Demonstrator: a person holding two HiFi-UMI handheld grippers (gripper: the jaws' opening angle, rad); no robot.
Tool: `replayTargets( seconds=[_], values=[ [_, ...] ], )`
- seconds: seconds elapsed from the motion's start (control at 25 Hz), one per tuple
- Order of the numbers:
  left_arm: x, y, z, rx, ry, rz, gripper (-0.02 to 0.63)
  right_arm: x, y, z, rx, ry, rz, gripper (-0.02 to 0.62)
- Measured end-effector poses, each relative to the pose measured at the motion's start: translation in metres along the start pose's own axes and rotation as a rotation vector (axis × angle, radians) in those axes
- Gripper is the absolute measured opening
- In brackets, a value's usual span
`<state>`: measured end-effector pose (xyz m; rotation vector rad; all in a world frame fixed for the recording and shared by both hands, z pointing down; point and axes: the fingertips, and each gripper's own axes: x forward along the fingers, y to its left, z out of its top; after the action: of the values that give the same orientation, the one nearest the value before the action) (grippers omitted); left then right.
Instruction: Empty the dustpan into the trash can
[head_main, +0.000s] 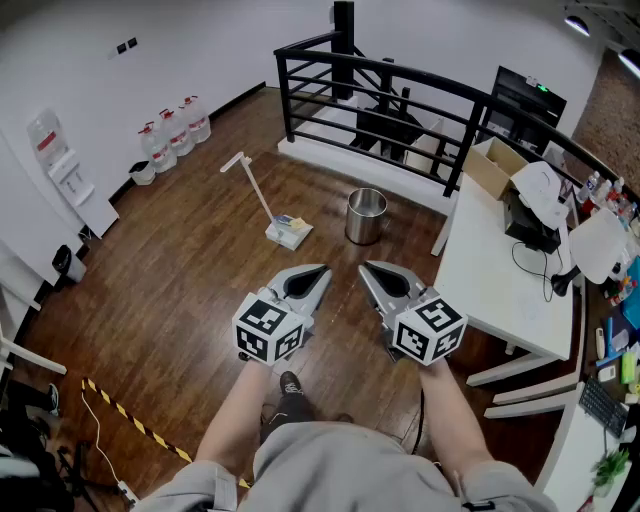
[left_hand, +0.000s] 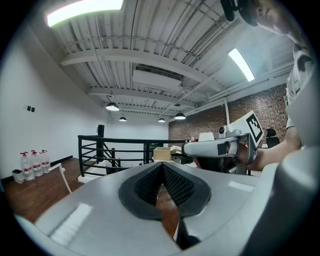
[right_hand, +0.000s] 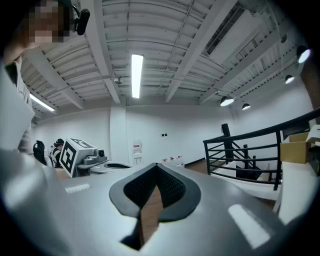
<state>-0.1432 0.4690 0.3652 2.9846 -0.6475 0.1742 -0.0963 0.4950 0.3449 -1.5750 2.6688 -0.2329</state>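
Left claw (head_main: 318, 272) and right claw (head_main: 368, 270) are both closed on nothing, side by side above the wooden floor (head_main: 180, 270).

Well ahead of them the dustpan (head_main: 288, 232) sits on the floor, its long handle (head_main: 252, 188) slanting away to the left, and the steel trash can (head_main: 366, 216) stands near it on the right. The step in hand looks like the approach: walk up, spread one claw, clamp the handle low for control, then tip the pan slowly over the can's rim. The path looks clear. A black railing (head_main: 380, 90) stands behind the can, a white worktop (head_main: 500, 270) is to the right, and water bottles (head_main: 172, 135) line the far wall.
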Motion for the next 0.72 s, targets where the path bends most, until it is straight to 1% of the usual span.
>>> replayTargets(
  seconds=[0.16, 0.32, 0.52, 0.72],
  values=[
    [0.01, 0.019, 0.005, 0.012, -0.004, -0.006, 0.005, 0.018, -0.013, 0.003, 0.003, -0.006, -0.01, 0.0],
    [0.022, 0.051, 0.008, 0.01, -0.01, -0.002, 0.005, 0.048, -0.028, 0.004, 0.011, -0.006, -0.014, 0.0],
    [0.043, 0.108, 0.011, 0.006, -0.014, -0.01, 0.005, 0.101, -0.054, 0.006, 0.012, 0.001, -0.03, 0.0],
    [0.069, 0.167, 0.017, 0.003, -0.024, -0.034, 0.005, 0.16, -0.083, 0.016, 0.003, 0.002, -0.046, 0.0]
  ],
)
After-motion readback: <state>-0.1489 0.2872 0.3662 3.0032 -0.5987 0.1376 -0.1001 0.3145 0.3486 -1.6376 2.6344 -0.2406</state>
